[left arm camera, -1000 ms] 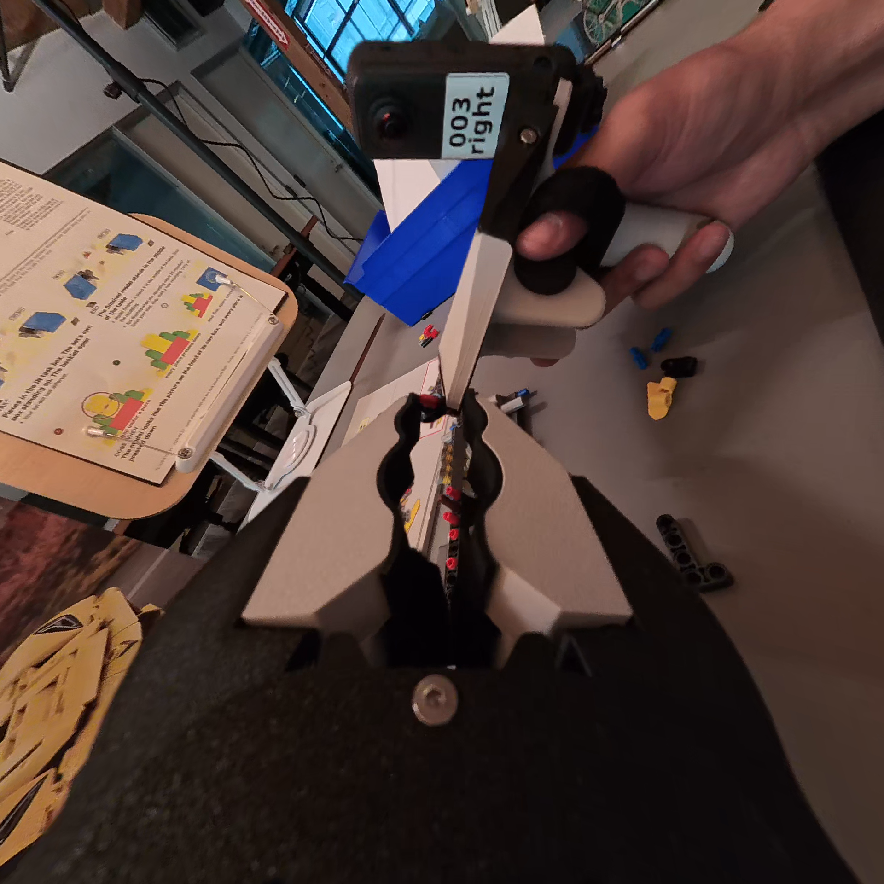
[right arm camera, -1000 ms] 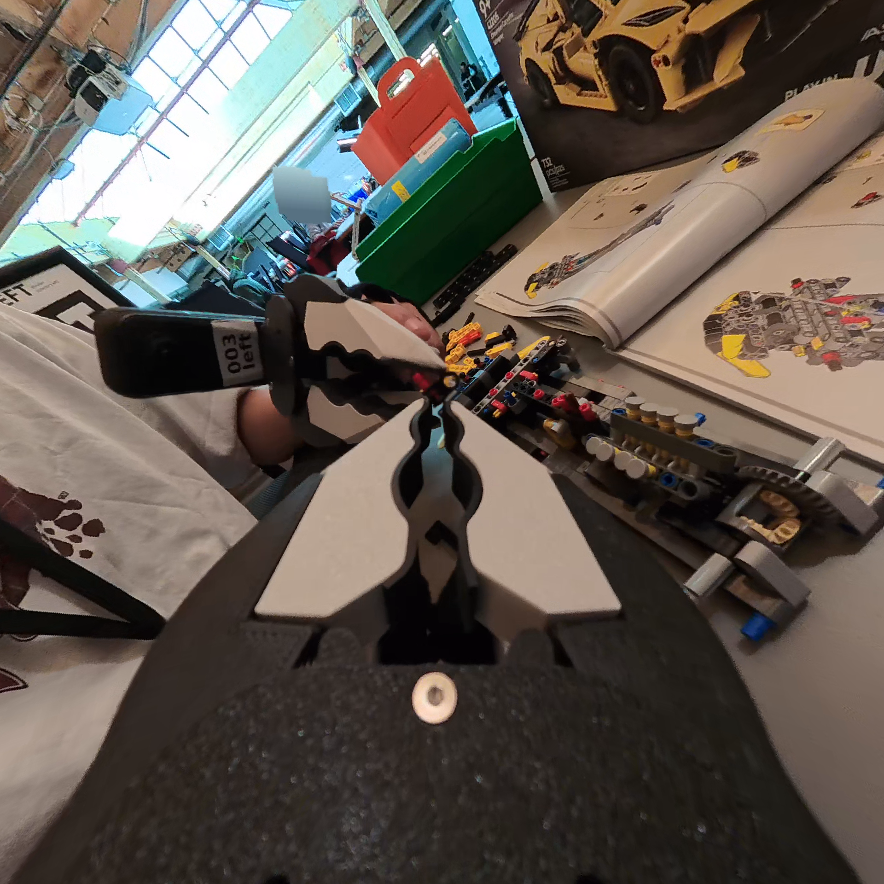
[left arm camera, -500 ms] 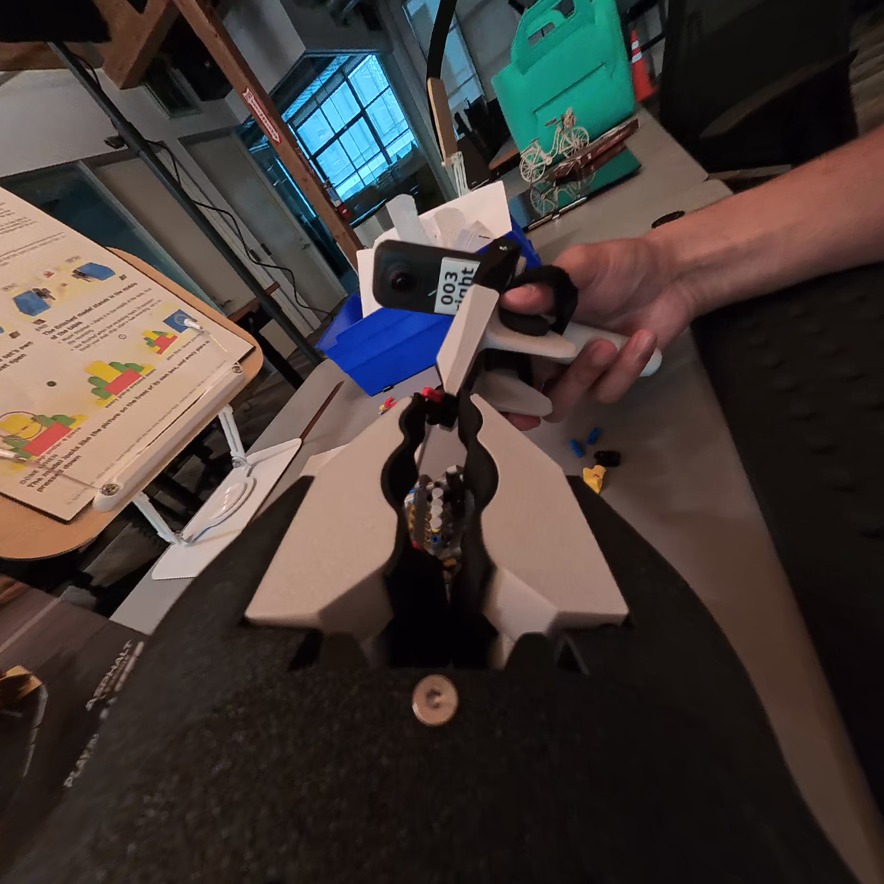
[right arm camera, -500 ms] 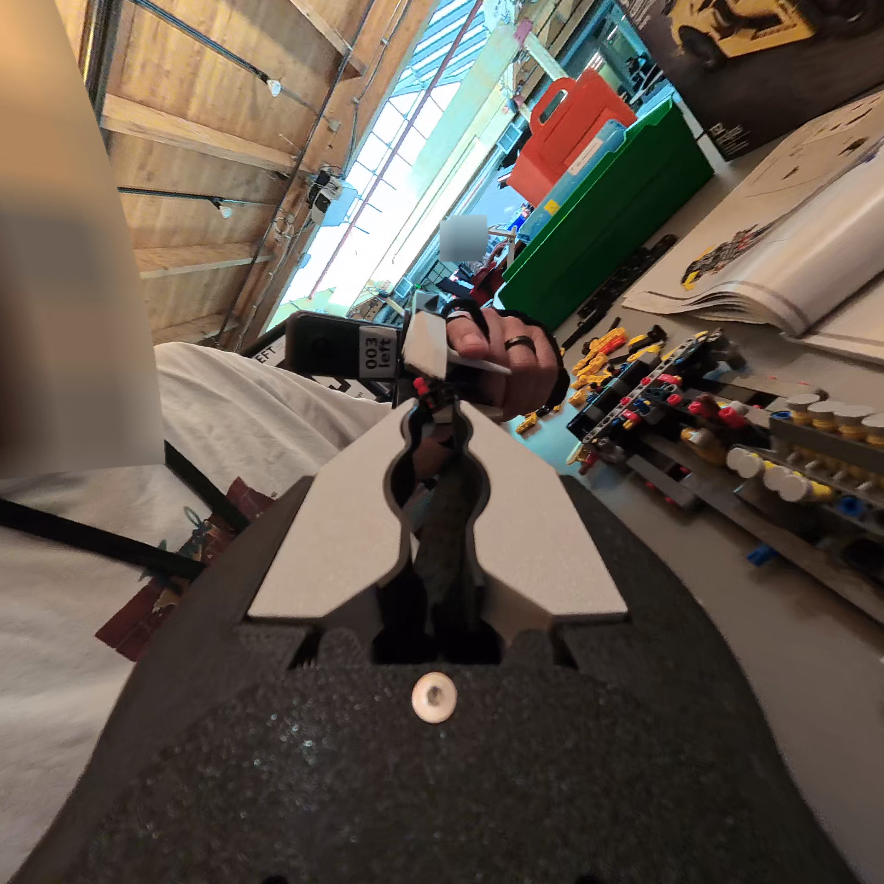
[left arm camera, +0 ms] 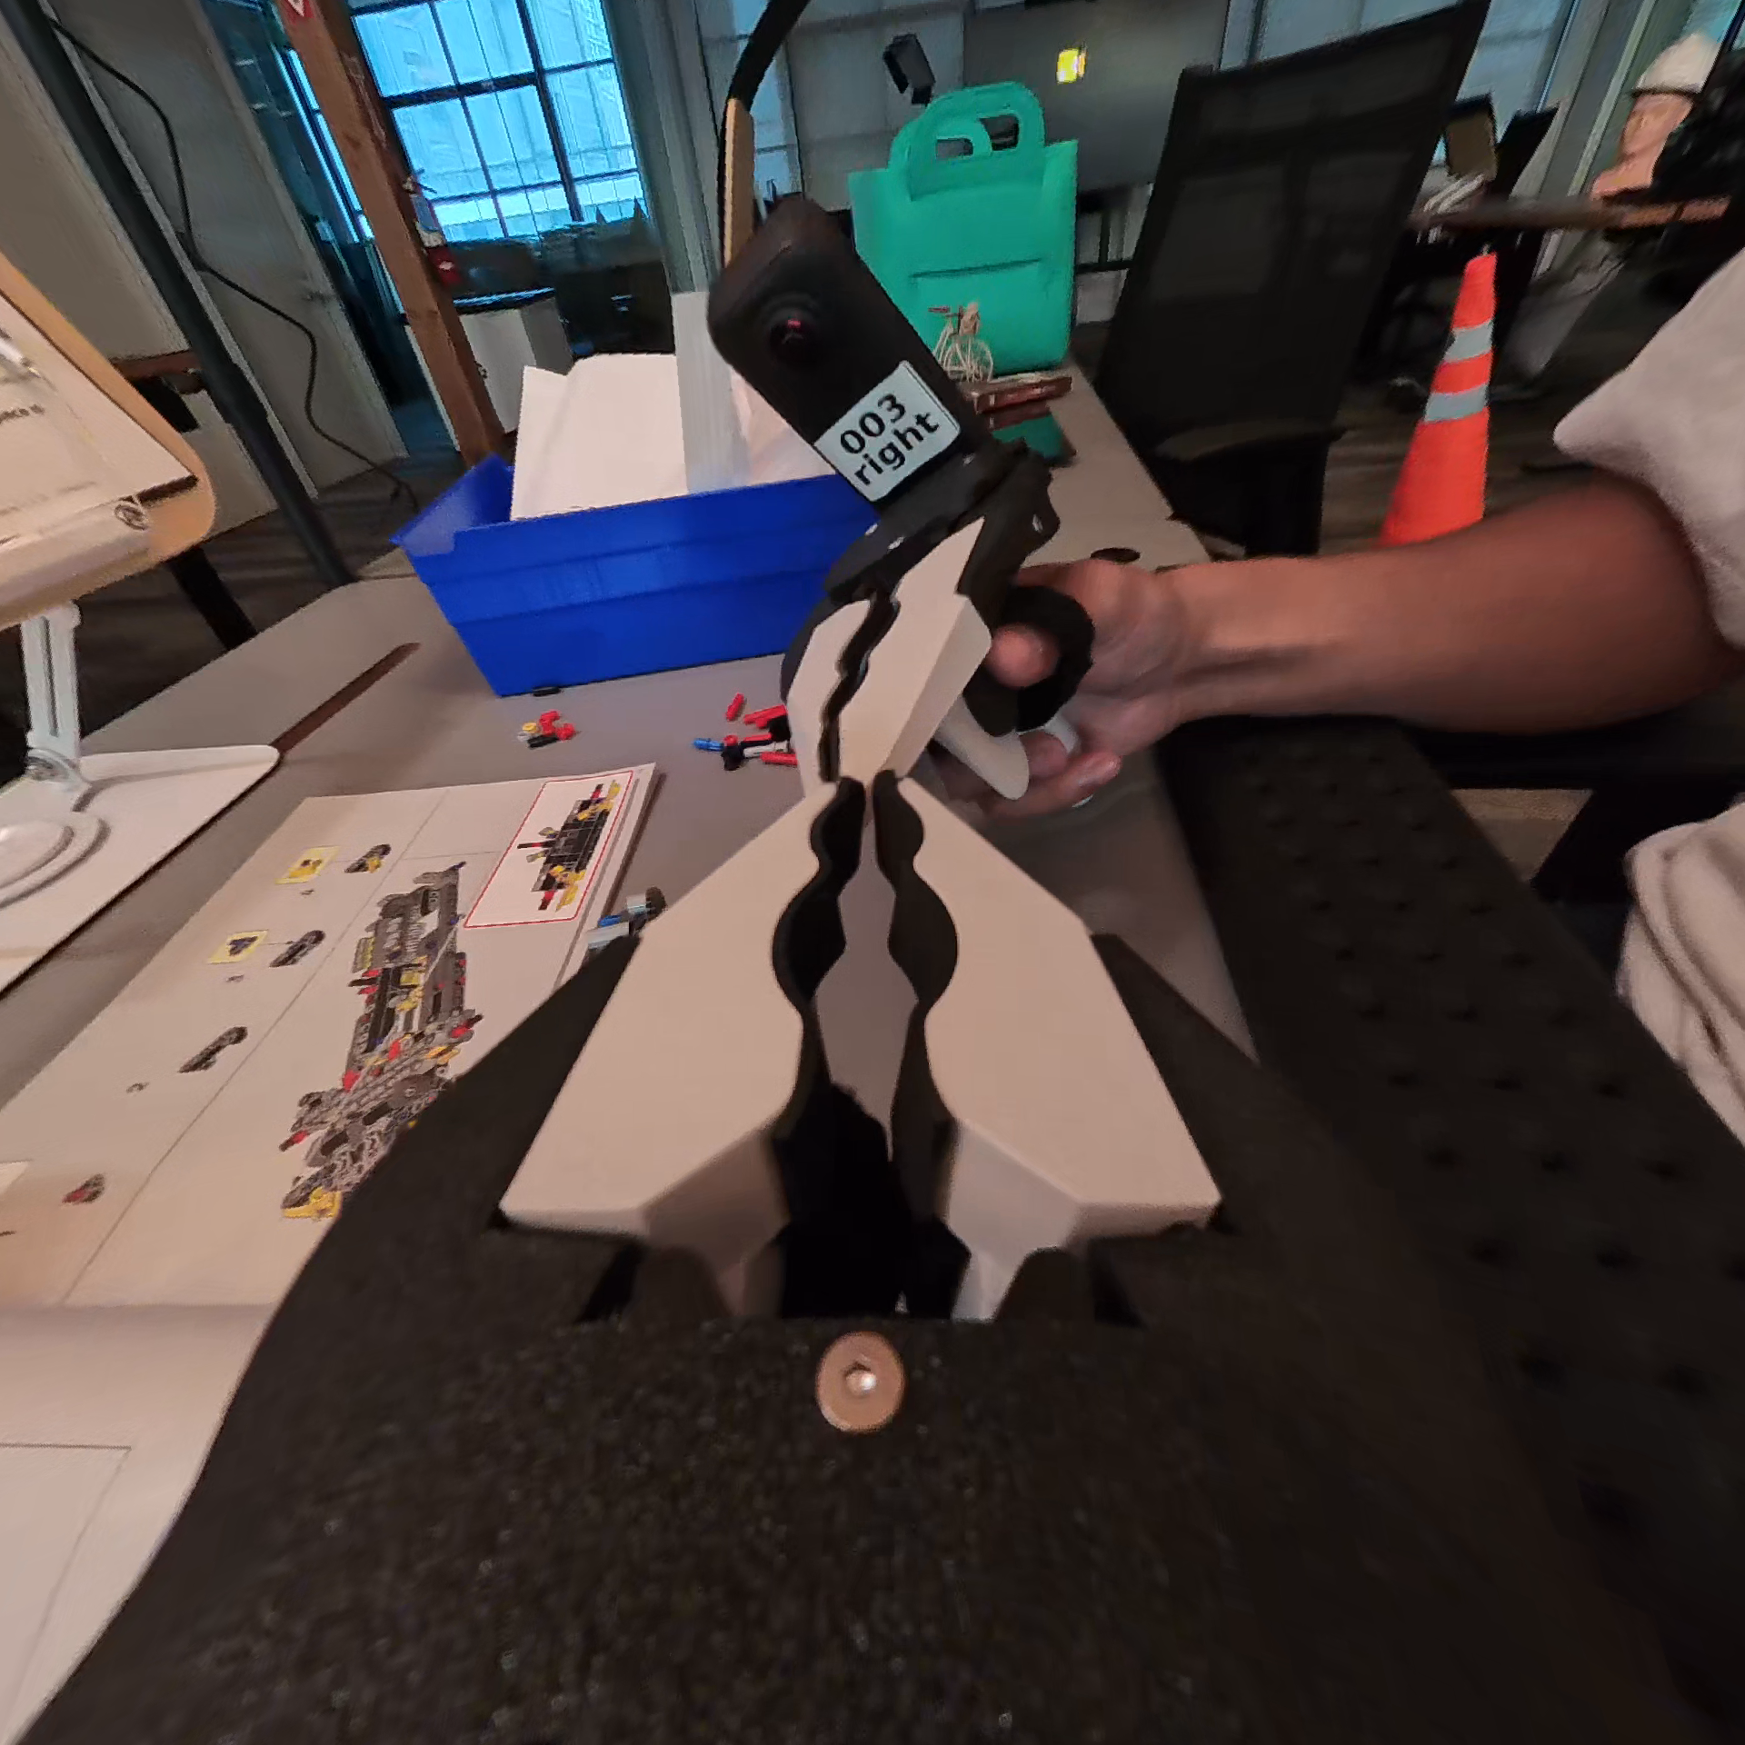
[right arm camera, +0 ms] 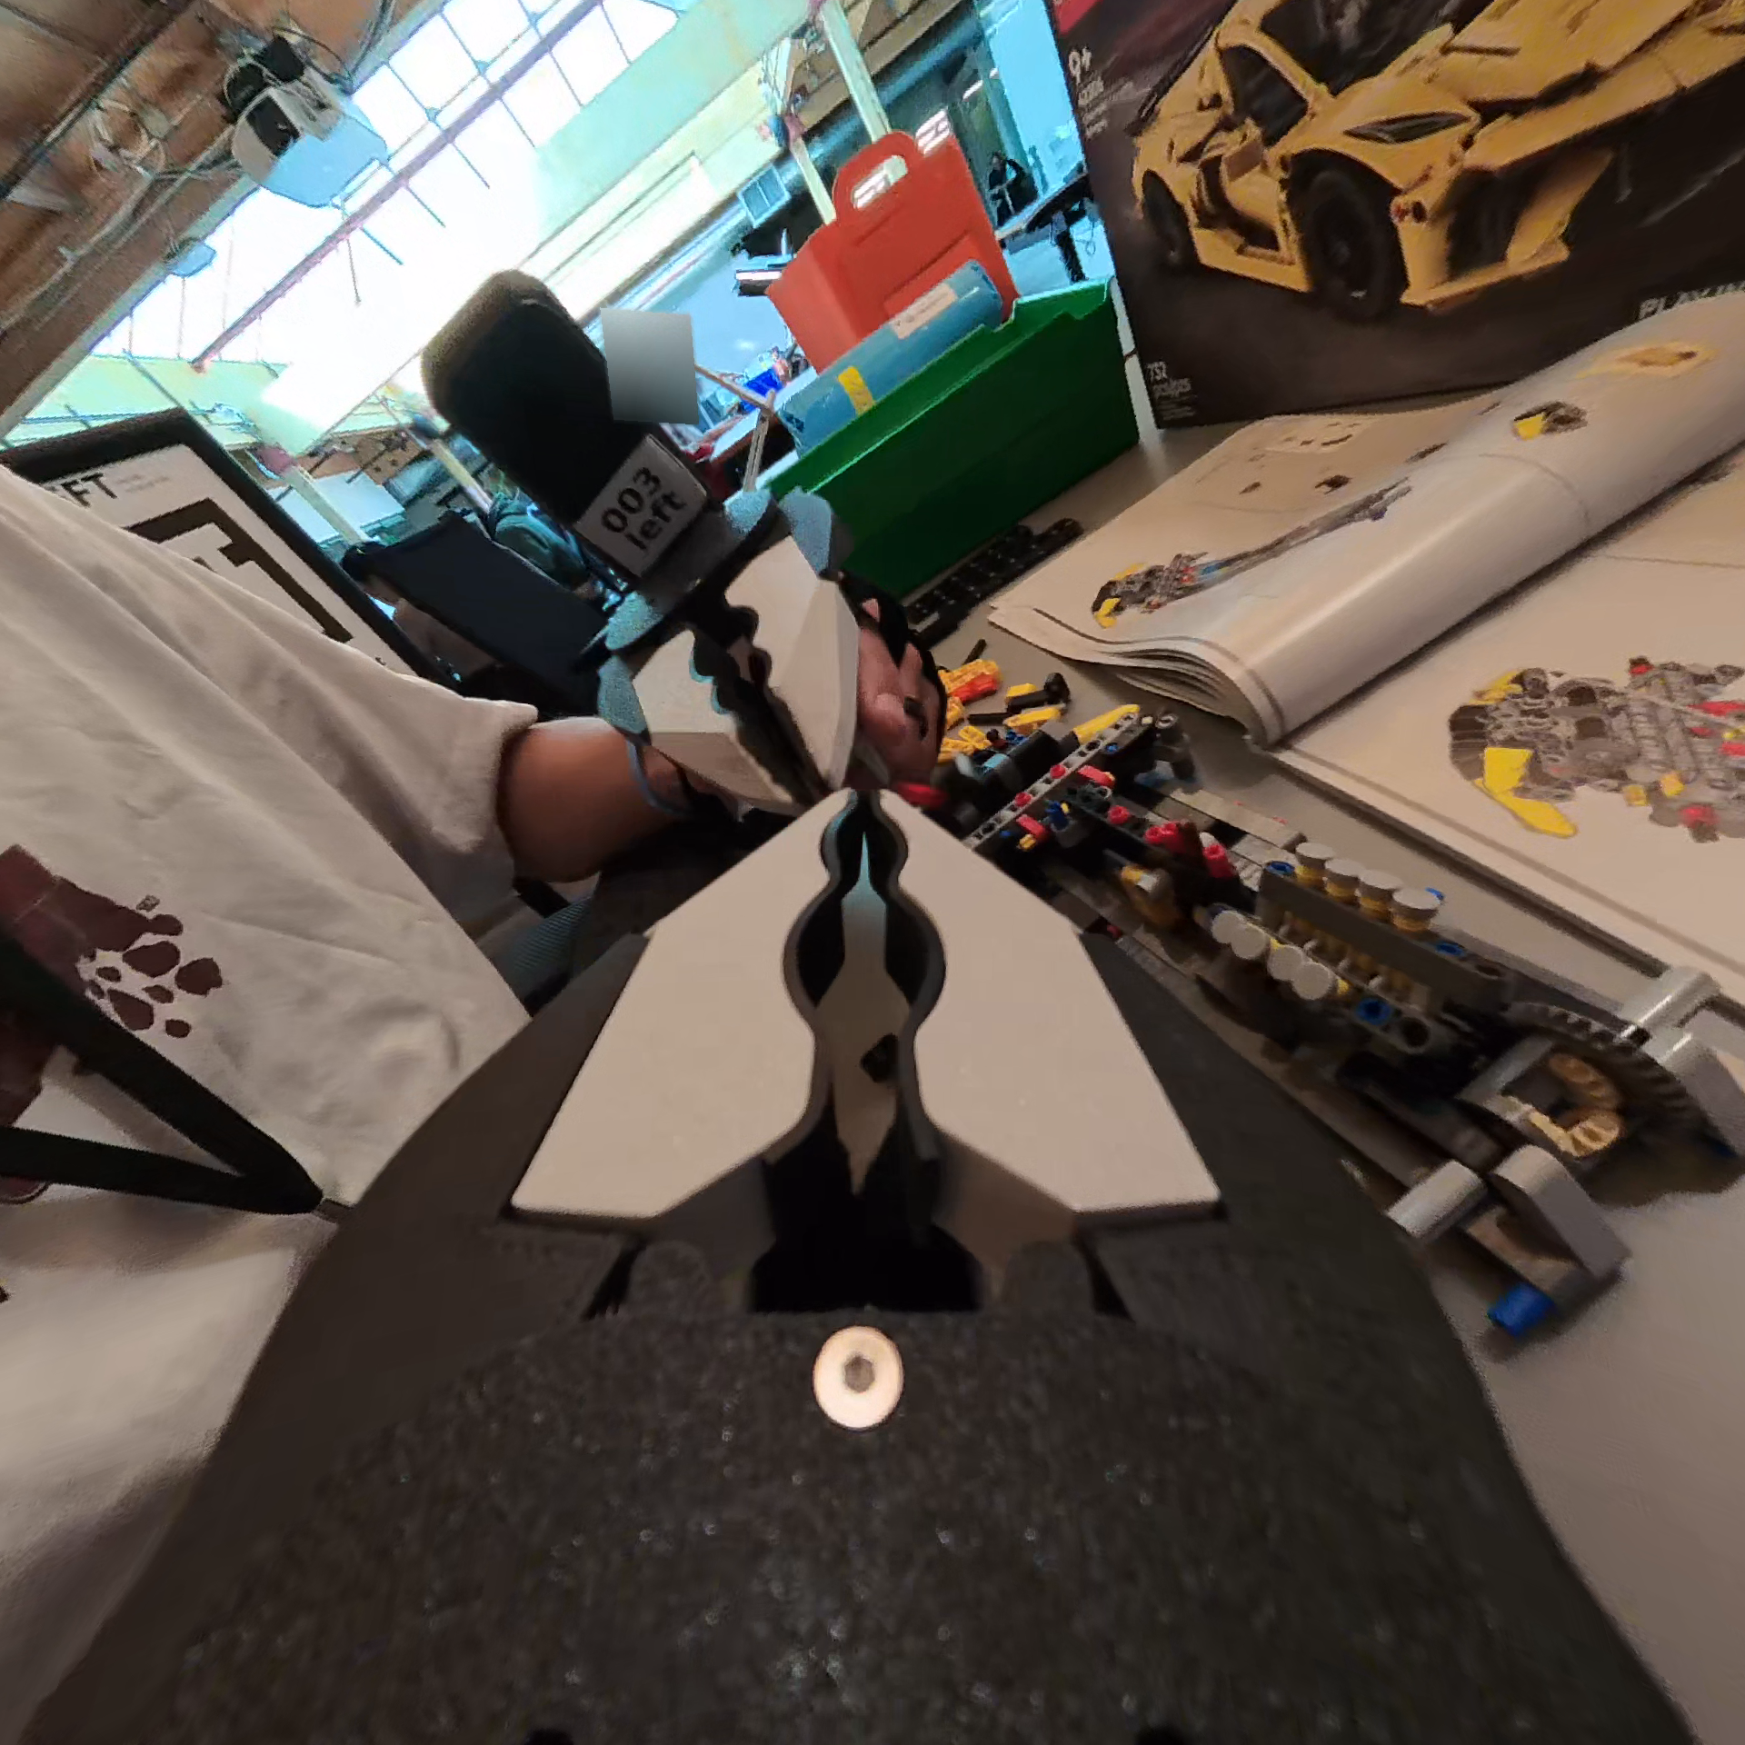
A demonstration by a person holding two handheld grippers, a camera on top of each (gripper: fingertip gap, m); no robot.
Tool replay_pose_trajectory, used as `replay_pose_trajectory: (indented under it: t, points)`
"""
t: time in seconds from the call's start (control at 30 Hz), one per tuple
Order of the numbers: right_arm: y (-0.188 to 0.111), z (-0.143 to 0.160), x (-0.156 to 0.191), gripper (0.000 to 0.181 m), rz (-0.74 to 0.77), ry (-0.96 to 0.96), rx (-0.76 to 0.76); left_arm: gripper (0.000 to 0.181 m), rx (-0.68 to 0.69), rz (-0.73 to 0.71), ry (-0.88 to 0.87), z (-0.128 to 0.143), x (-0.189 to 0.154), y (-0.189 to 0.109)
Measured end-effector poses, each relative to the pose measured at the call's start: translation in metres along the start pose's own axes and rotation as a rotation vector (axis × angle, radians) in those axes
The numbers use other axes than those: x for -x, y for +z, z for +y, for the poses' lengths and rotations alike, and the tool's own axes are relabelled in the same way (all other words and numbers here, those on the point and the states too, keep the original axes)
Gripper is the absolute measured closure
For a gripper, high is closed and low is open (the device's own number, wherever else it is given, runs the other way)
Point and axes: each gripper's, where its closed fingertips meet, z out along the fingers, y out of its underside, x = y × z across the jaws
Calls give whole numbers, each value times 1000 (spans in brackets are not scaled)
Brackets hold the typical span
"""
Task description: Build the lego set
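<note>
My left gripper [left arm camera: 857,788] is shut, and nothing shows between its tips in its own view. My right gripper [right arm camera: 864,803] is shut too. The two meet tip to tip above the table edge: the right gripper [left arm camera: 831,767] stands just beyond my left tips, and the left gripper [right arm camera: 836,782] just beyond my right tips. A small red piece [right arm camera: 921,793] shows beside the meeting tips; I cannot tell whether either gripper holds it. The long grey and black lego chassis [right arm camera: 1322,954] lies on the table to the right.
An open instruction booklet [left arm camera: 378,944] [right arm camera: 1416,567] lies on the table. Behind are a blue bin [left arm camera: 642,567], loose red and blue pins [left arm camera: 755,736], a green bin [right arm camera: 973,453], yellow loose pieces [right arm camera: 973,680] and the set's box [right arm camera: 1416,189]. A black mesh chair back [left arm camera: 1416,1039] is close on the right. Only a small space, under 4 cm, lies between the two pairs of fingers.
Both grippers have swung together, staying tip to tip, and now sit lower near the chassis end. The red piece seen at my left tips earlier no longer shows in the left wrist view.
</note>
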Motion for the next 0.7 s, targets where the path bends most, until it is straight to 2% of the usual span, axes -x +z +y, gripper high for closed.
replay_pose_trajectory:
  t: [0.13, 0.23, 0.33, 0.5, 0.6, 0.7]
  points:
    - [-1, 1, 0, 181, -11, 24, 3, 180, 26, -38, 41, 2, 5, -1]
    - [-6, -1, -14, 181, 55, 31, -7, 179, 43, -72, 40, 2, 18, -12]
    - [-10, 4, -29, 175, 160, -25, 32, 176, 177, -138, 9, 22, 43, -25]
    - [-27, 29, -65, 173, 453, -204, 270, 173, 396, -322, -42, 62, 83, -44]
    - [-5, 41, -62, 161, 465, -246, 361, 171, 424, -323, -103, 71, 84, -42]
    - [12, 50, -69, 158, 577, -321, 452, 170, 447, -317, -128, 78, 82, -40]
